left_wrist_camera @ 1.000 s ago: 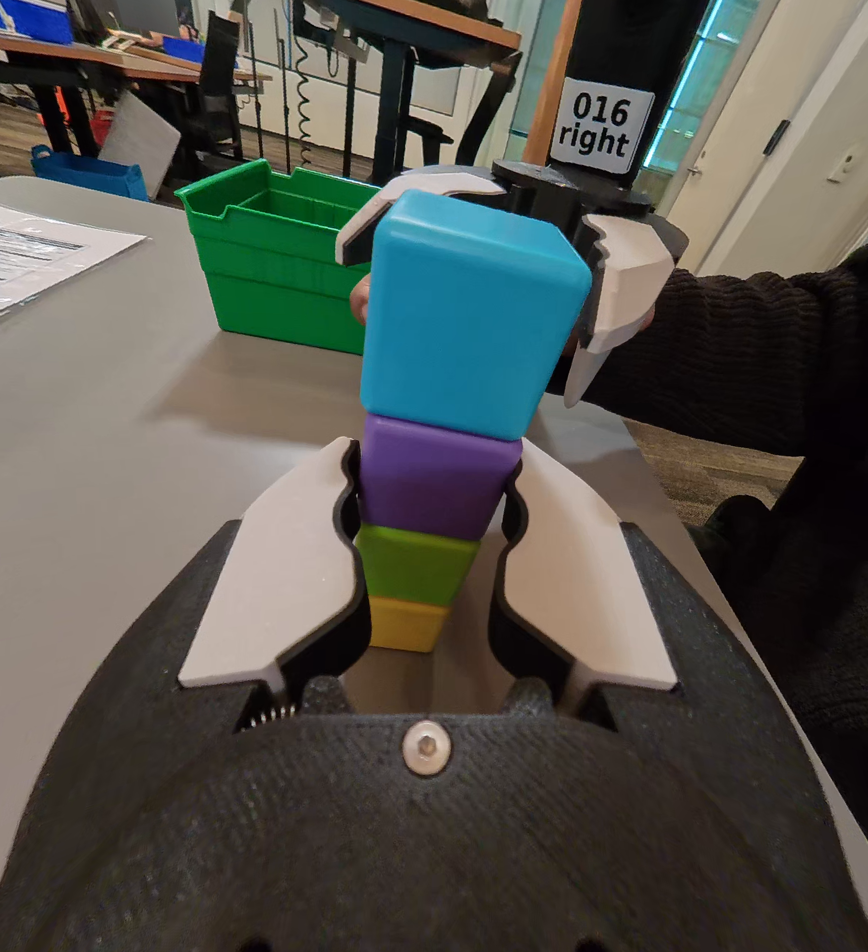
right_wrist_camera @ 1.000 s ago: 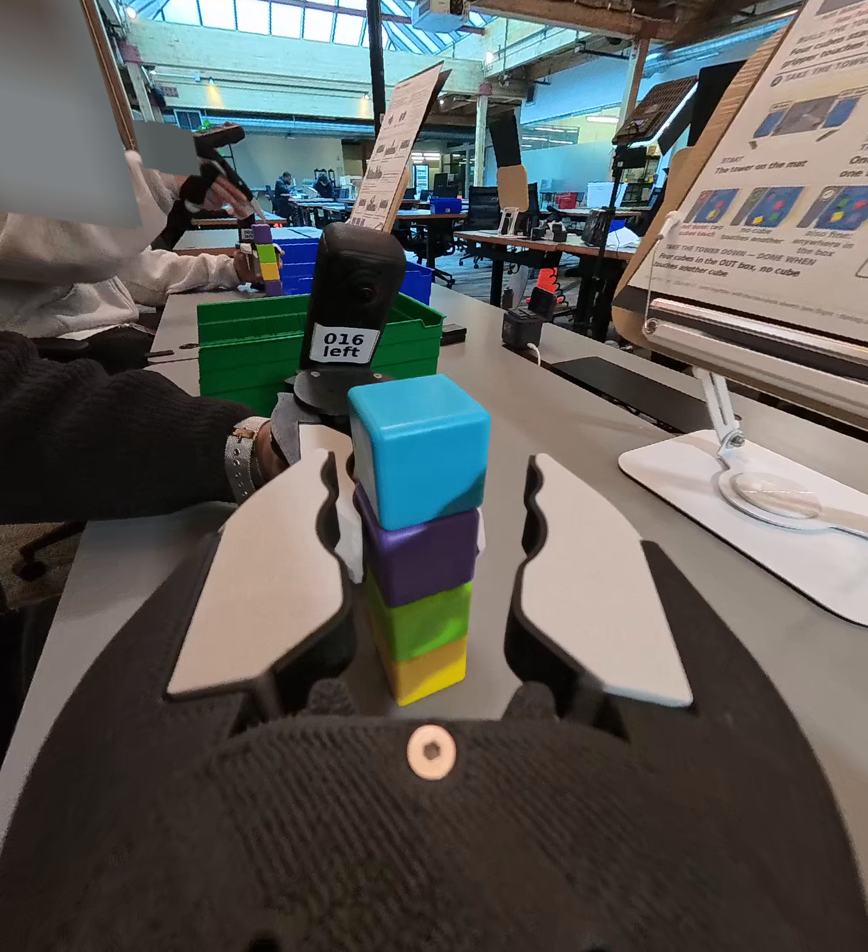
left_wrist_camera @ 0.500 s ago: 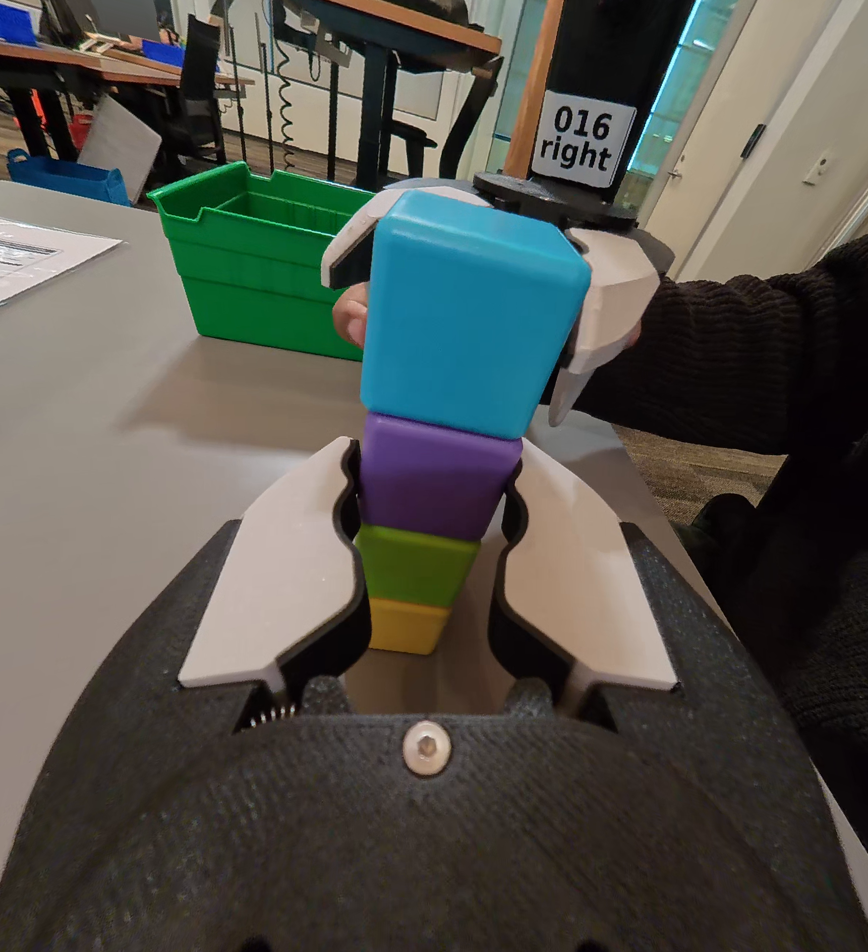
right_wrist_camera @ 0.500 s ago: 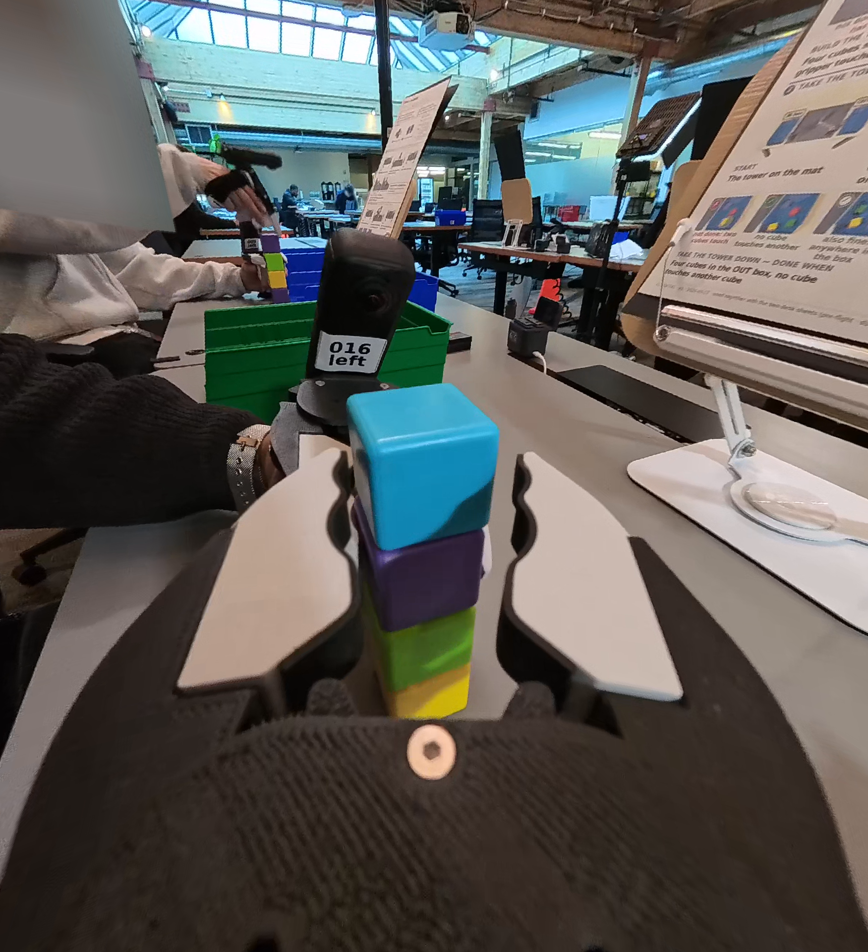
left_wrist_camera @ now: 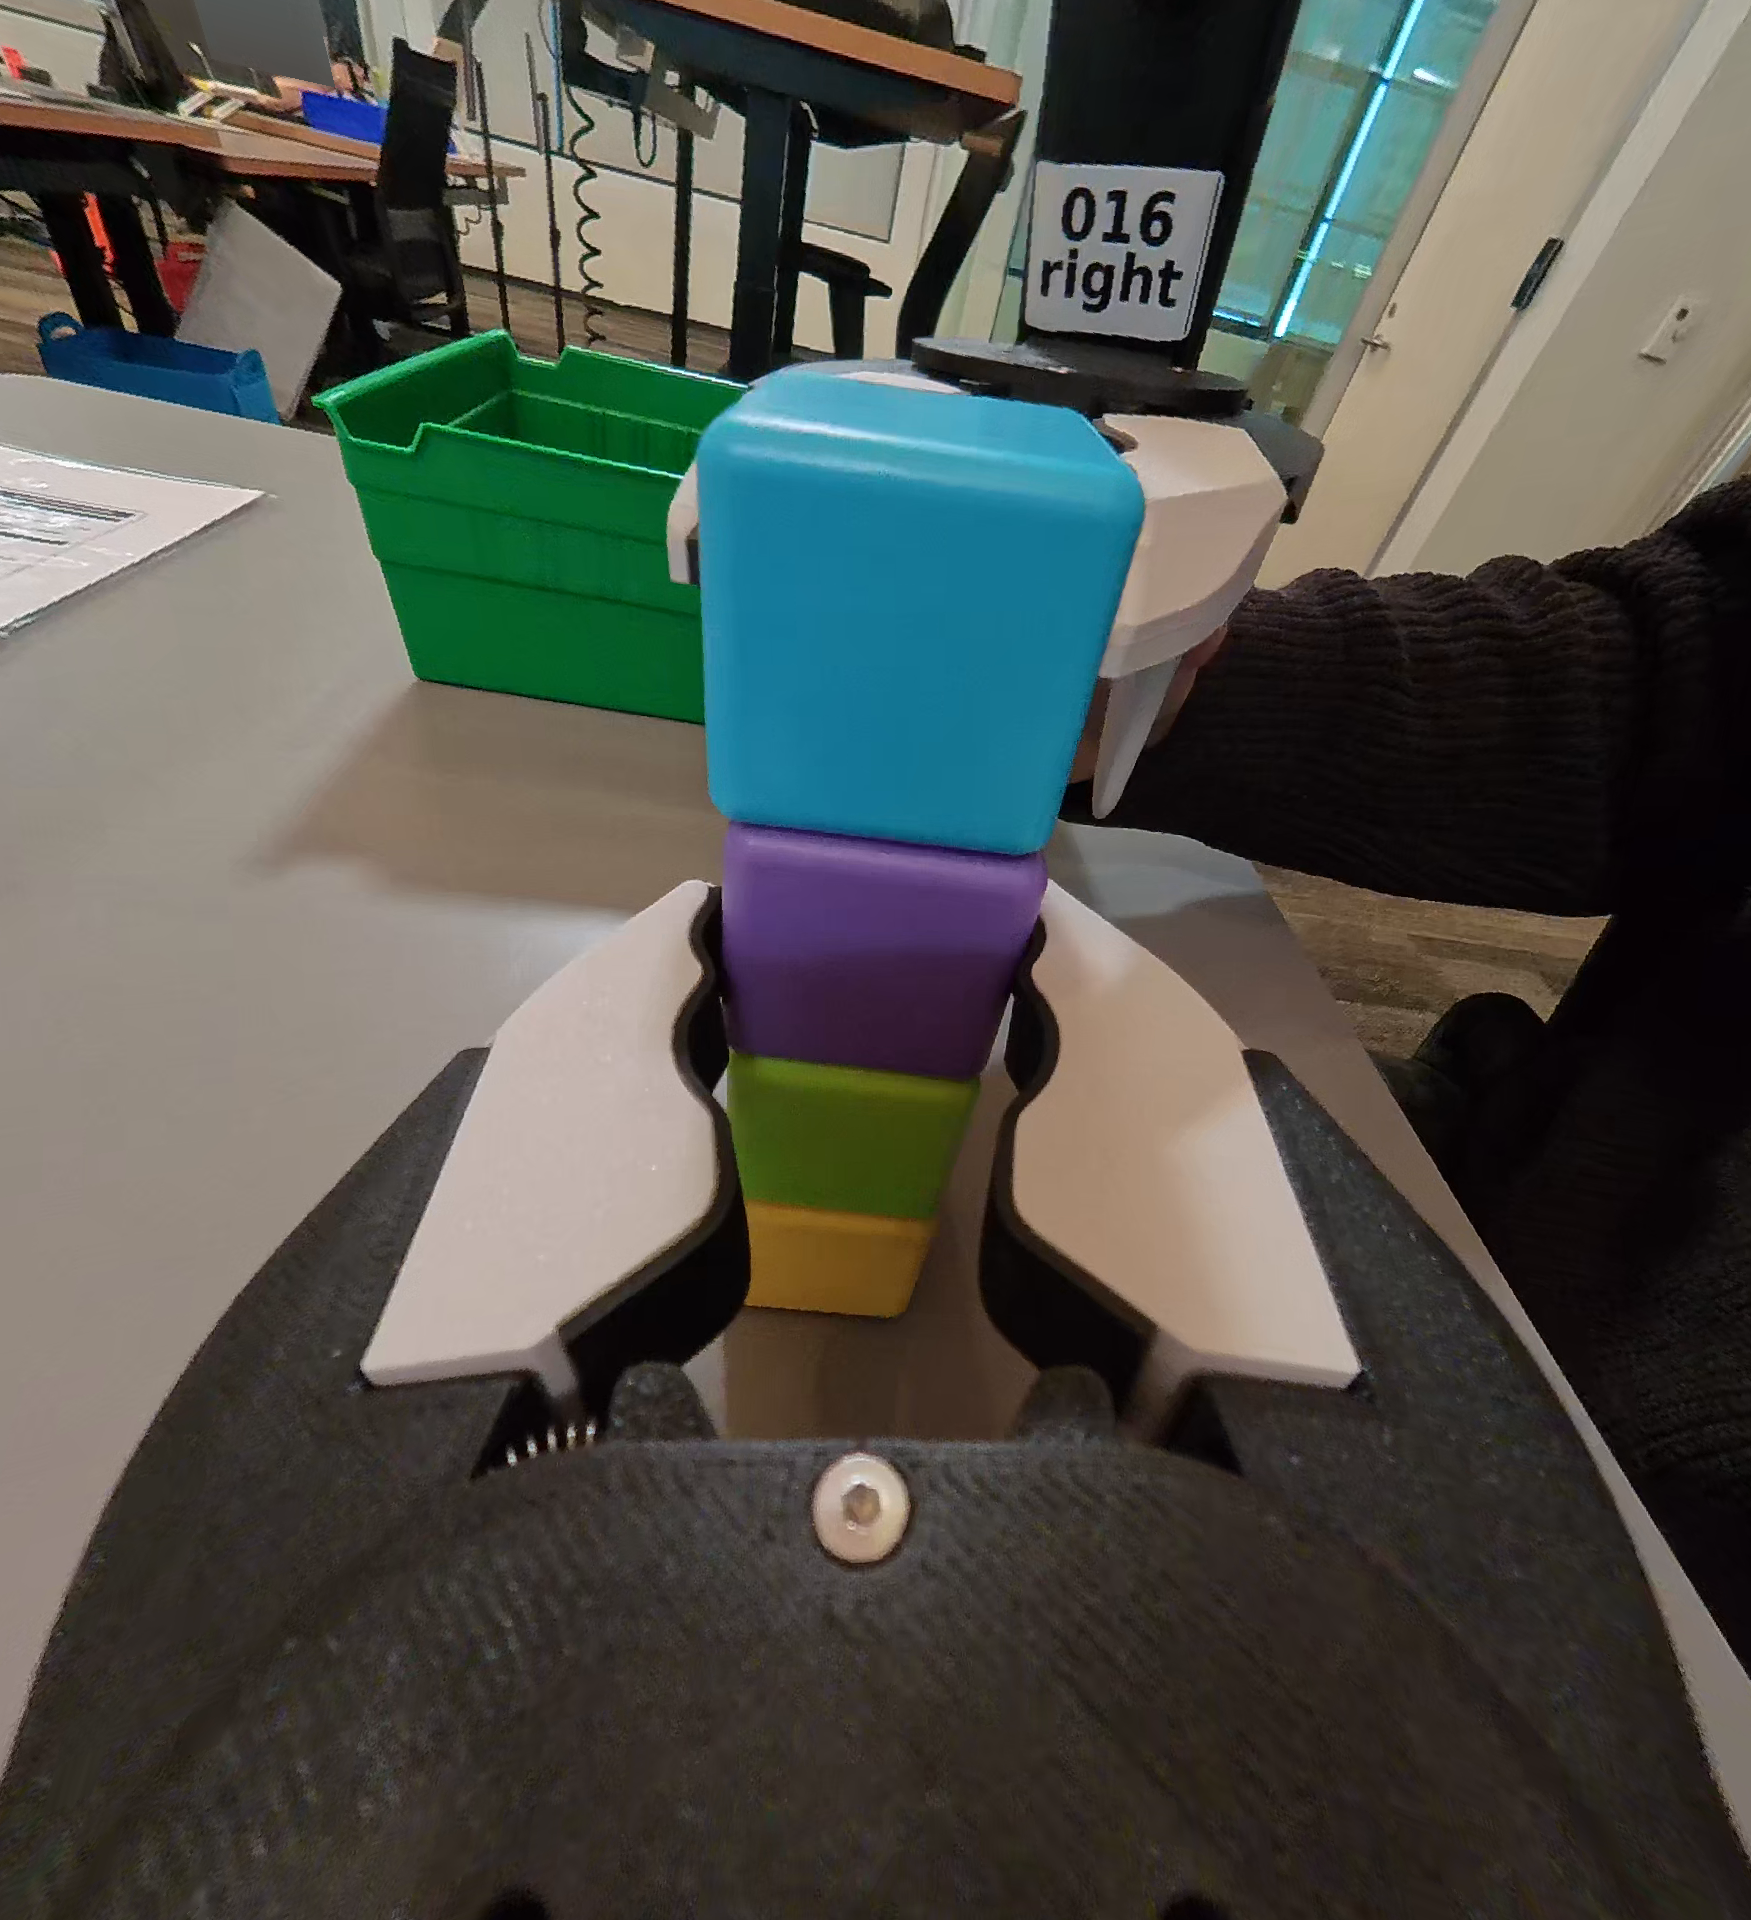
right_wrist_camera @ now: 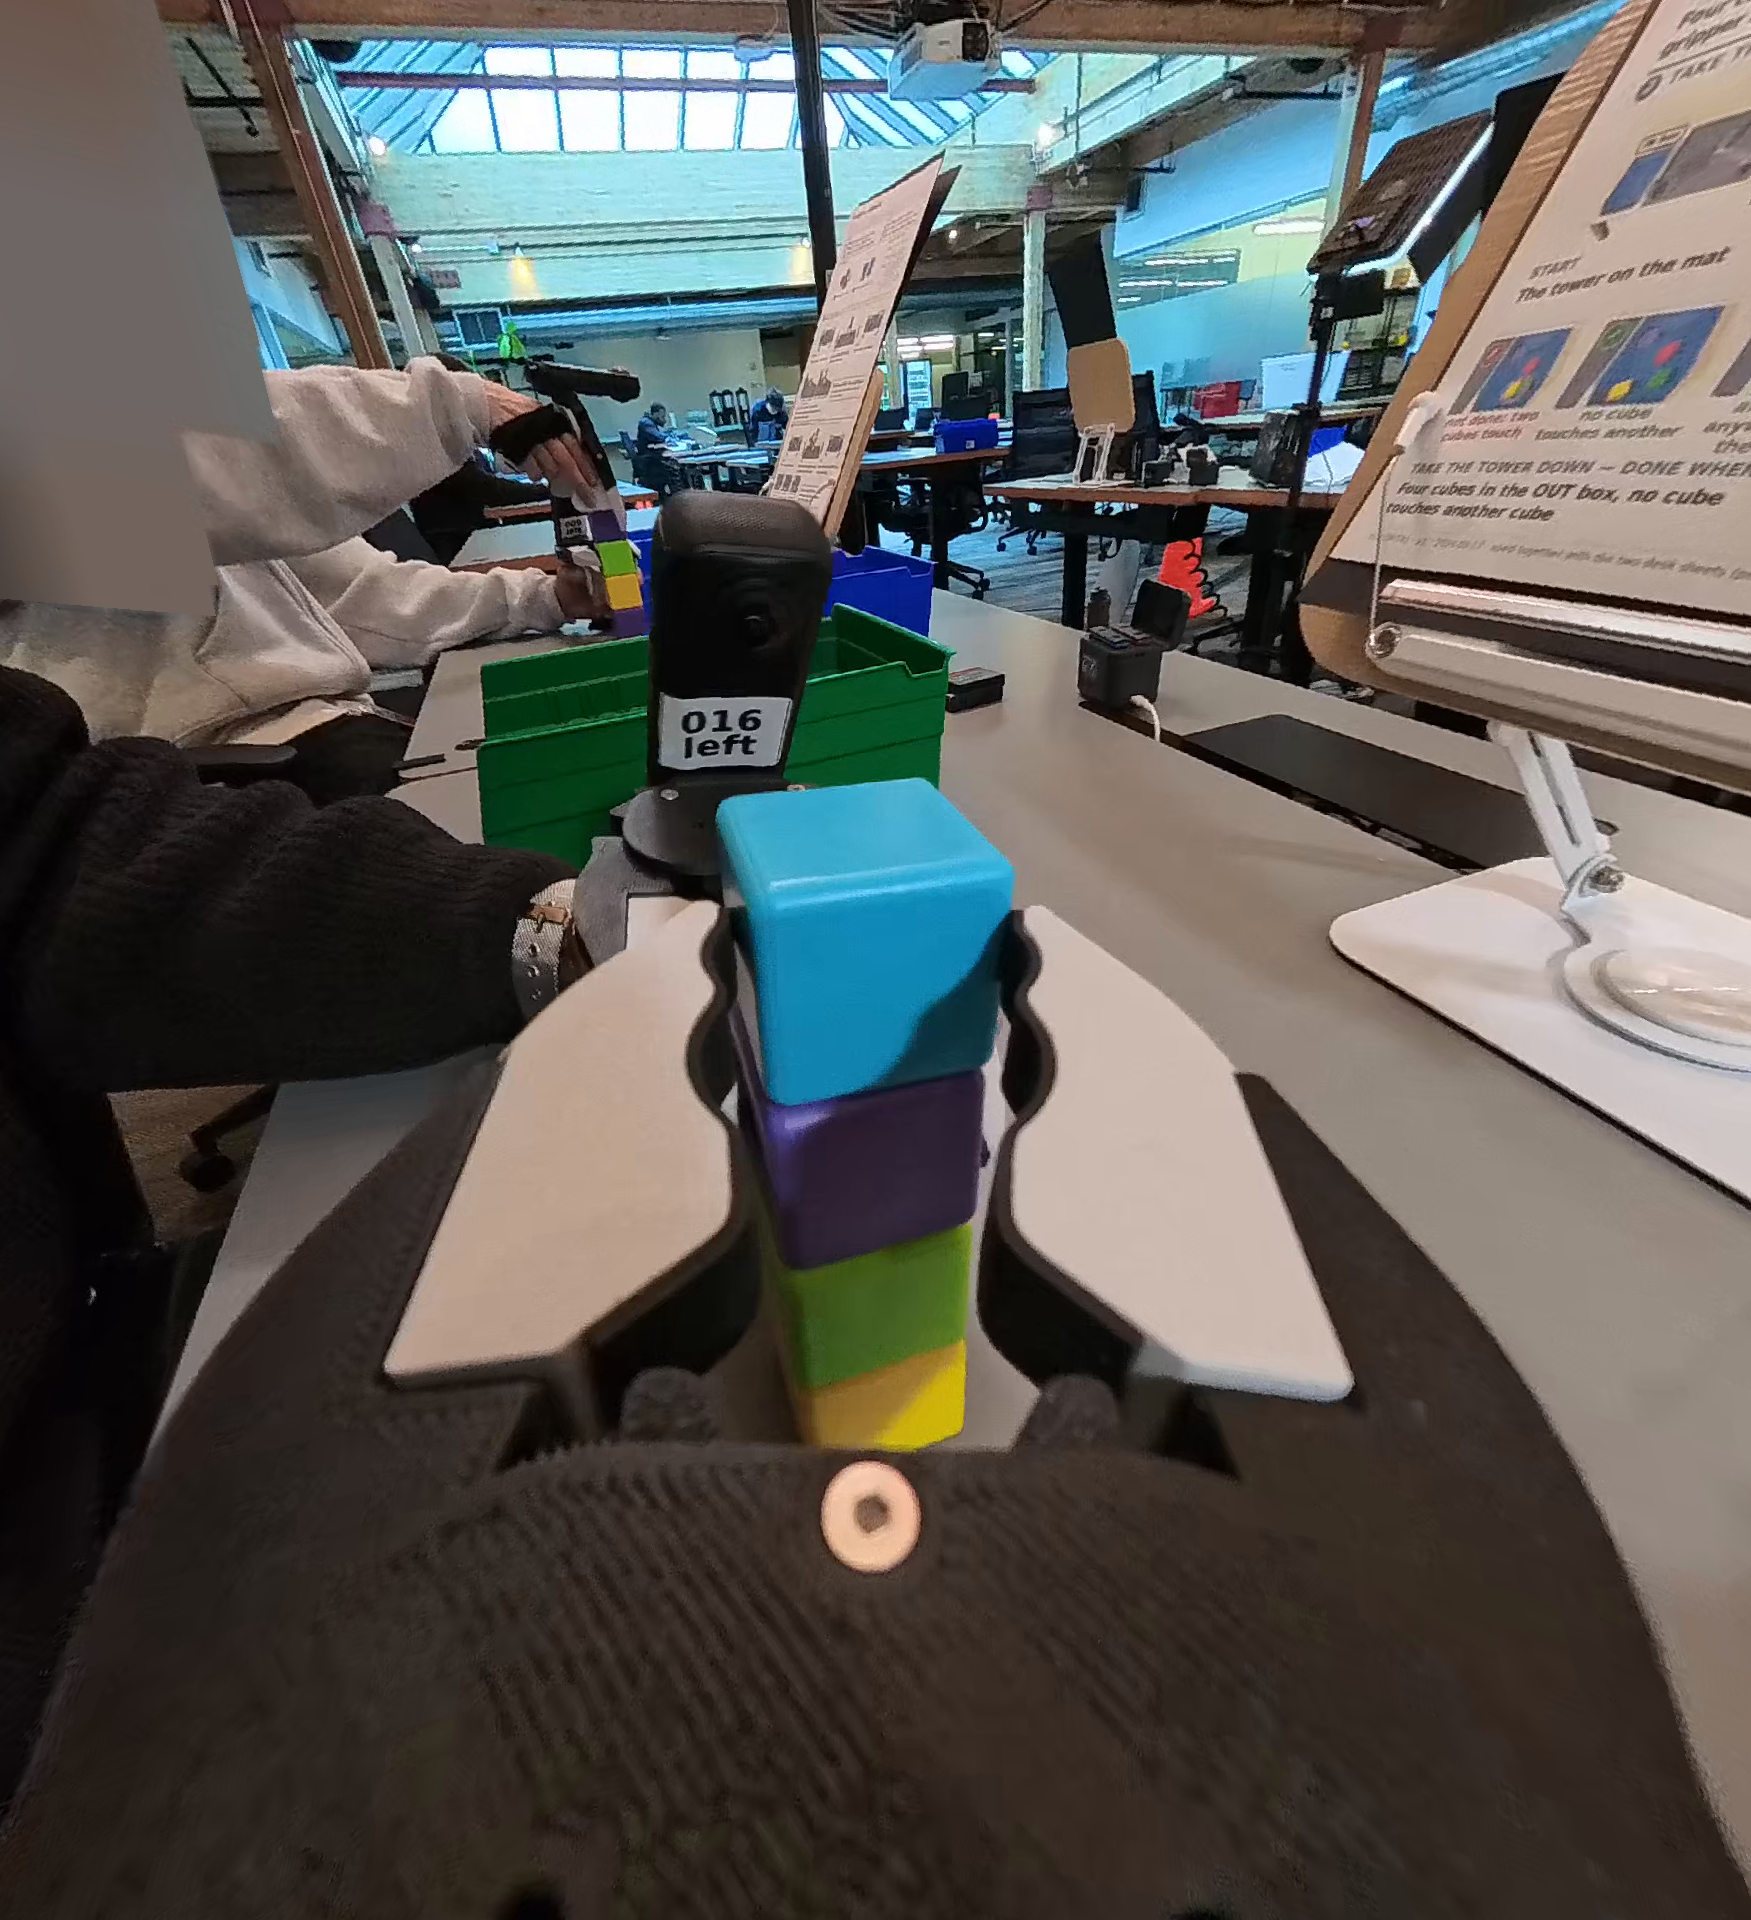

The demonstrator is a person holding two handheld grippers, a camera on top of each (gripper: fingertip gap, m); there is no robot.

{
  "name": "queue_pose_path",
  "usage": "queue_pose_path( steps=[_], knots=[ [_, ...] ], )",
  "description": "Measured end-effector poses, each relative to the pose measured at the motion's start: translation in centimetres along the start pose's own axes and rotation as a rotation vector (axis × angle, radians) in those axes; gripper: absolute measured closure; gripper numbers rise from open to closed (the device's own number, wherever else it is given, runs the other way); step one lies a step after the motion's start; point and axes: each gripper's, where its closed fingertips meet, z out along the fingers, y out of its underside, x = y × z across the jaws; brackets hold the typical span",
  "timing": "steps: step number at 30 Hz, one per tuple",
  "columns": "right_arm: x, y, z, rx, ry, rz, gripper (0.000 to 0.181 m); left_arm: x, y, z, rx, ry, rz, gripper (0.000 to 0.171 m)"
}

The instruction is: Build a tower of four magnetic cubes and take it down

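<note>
A tower of cubes stands on the grey table (left_wrist_camera: 175,831): blue cube (left_wrist_camera: 912,623) on top, then purple cube (left_wrist_camera: 876,951), green cube (left_wrist_camera: 850,1138) and yellow cube (left_wrist_camera: 835,1257) at the bottom. My left gripper (left_wrist_camera: 871,914) is shut on the purple cube. My right gripper (right_wrist_camera: 868,925) is shut on the blue cube (right_wrist_camera: 866,935), its fingers pressed on both sides. Below it are the purple cube (right_wrist_camera: 871,1174), green cube (right_wrist_camera: 876,1309) and yellow cube (right_wrist_camera: 886,1397). The right gripper's fingers (left_wrist_camera: 1183,551) show behind the blue cube in the left wrist view.
A green bin (left_wrist_camera: 528,540) stands behind the tower; it also shows in the right wrist view (right_wrist_camera: 881,717). A printed sheet (left_wrist_camera: 19,540) lies at far left. A white stand base (right_wrist_camera: 1577,997) carries an instruction board. The table edge runs close on the right (left_wrist_camera: 1370,1091). Some 6 cm of space lies between my two pairs of fingers.
My right gripper has moved in around the blue cube and closed from open onto its sides. My left gripper has stayed shut on the purple cube.
</note>
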Motion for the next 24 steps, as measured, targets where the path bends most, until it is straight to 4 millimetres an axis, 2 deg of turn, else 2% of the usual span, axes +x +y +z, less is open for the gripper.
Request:
queue_pose_path(
  steps=[5,9,13,17,20,24],
  knots=[
    [0.0,-0.8,-0.2,0.056,-0.035,0.108,0.131,0.1,0.1,0.1,-0.004,-0.004,0.011,0.118],
    [0.8,-4.8,-2.2,0.227,-0.047,0.214,0.132,0.0,0.0,0.0,0.004,-0.002,0.001,0.119],
    [2.7,-7.7,-4.7,0.196,0.101,0.089,0.131,0.0,0.0,0.0,0.003,-0.005,-0.001,0.119],
    [5.7,-10.1,-8.8,0.049,0.284,-0.043,0.131,0.2,0.1,0.2,-0.002,-0.005,0.009,0.119],
    [9.3,-9.3,-12.8,-0.118,0.472,-0.092,0.131,0.1,0.0,0.2,0.0,-0.028,0.008,0.118],
    [15.1,-5.8,-18.7,-0.387,0.743,-0.063,0.131,-0.1,0.3,0.3,-0.004,-0.077,-0.004,0.115]
  ],
)
